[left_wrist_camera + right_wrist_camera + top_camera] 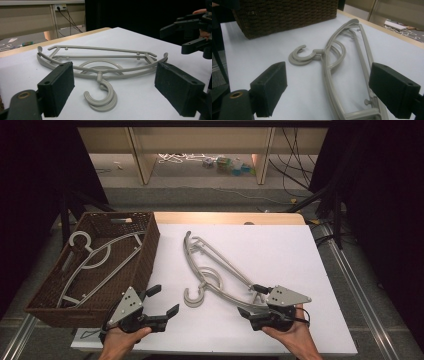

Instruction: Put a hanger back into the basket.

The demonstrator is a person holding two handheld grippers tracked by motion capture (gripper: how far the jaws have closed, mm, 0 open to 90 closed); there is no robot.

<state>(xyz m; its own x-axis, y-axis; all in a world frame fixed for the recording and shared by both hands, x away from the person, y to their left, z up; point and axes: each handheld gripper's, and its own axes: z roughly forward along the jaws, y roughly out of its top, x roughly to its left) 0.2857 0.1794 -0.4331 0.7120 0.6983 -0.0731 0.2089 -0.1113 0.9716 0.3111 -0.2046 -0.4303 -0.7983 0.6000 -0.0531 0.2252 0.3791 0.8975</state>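
Both grippers, left (162,301) and right (251,299), gape open beside the grey hangers (215,270).

Open worktop (280,250) right of stacked hangers (215,270); bare strip between hangers and wicker basket (145,265). Basket wall blocks left side. Left gripper (162,301) jaws wide, hook (101,98) between them.

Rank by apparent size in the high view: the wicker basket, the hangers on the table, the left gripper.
1. wicker basket
2. hangers on the table
3. left gripper, though it sits nearer the camera, which enlarges it.
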